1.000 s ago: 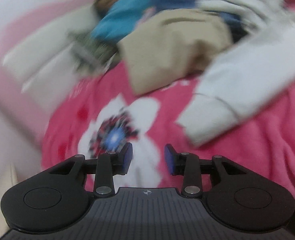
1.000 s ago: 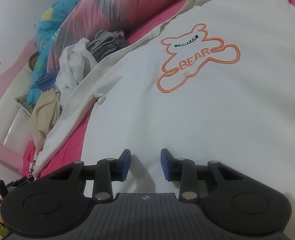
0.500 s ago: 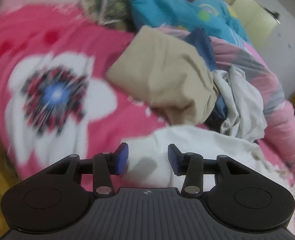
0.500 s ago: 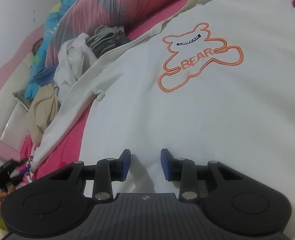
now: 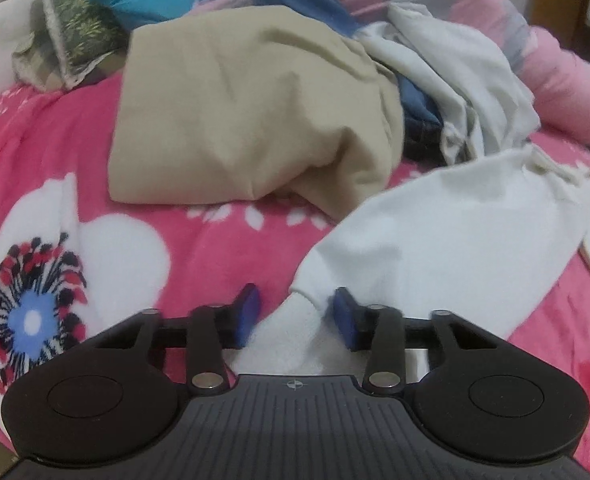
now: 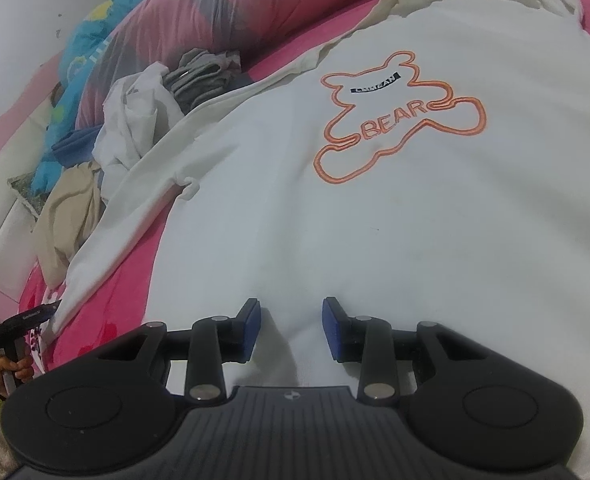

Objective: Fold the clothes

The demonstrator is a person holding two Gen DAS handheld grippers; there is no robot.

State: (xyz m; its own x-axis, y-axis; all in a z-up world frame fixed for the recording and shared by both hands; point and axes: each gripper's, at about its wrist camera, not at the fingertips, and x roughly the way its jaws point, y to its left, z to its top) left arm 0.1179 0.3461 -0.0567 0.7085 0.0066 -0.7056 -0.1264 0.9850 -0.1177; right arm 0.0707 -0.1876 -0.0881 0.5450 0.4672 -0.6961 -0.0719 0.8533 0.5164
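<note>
White fleece fills our right view: the sweatshirt lies spread flat on the pink floral blanket of the bed, its orange bear outline facing up. Our right gripper rests on the hem, part open, pads apart with cloth lying between them, nothing pinched. Our left gripper is closing around the sleeve cuff, pads not yet pressing. Beyond lies a beige garment.
</note>
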